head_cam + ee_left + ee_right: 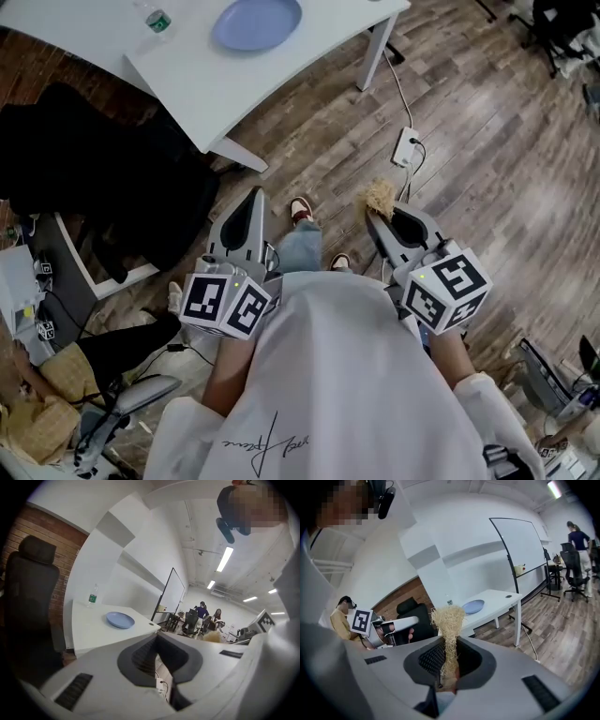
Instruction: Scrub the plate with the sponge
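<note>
White shirt point(337, 375), unreadable script point(251, 437); sponge point(448, 618) in jaws of right gripper point(450, 651)

plate point(256, 22) on table point(187, 80), bottle point(156, 18) just left of it | sponge point(380, 197) in right gripper point(373, 214) (well short of the table) | left gripper point(255, 195) to its left | chair point(30, 583) left of table

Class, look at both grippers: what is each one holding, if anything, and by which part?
The right gripper pinches the fibrous sponge by its narrow end; its bushy top sticks out past the jaws. The left gripper is shut, empty.
</note>
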A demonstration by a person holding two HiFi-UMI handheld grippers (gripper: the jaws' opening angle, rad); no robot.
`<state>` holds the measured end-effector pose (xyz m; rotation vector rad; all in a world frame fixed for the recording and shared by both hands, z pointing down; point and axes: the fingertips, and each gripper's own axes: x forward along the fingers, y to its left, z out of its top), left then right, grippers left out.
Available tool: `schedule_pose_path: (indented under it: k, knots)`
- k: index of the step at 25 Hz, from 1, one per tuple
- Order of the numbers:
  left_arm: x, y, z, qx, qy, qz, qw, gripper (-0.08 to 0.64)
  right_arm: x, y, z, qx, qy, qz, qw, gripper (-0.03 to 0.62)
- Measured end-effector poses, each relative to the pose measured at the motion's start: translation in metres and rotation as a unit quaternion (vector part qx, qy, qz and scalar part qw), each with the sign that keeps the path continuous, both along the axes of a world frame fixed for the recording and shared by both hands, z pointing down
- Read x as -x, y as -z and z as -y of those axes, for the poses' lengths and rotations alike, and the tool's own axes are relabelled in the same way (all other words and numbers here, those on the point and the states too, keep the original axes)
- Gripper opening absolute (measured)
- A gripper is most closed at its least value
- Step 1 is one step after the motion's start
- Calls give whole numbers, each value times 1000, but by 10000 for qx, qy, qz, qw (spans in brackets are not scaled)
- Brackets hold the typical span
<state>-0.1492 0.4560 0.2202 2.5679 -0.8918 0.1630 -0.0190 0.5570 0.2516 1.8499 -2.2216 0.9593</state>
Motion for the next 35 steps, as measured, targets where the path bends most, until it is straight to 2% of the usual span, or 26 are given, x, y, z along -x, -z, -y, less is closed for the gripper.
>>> schedule_pose_path:
  k: [10,15,19,29,35]
  knots:
    - [14,10,110,65,64,-14,10000,-11,17,19,112,85,306,-162,9994,44]
    - [23,9,145,13,93,3,10000,-11,22,22,150,25,343,-207,9992,44]
    - [29,3,163,114,165,-30,9998,-11,23,23,170,35,363,-193,9991,44]
    - [25,-12,201,286,311,98,9991,-11,4,16,219,29,412,-137,9991,44]
    - [-1,-16,238,315,490,240,9980,-11,-30,12,262,15,513,-86,9986,44]
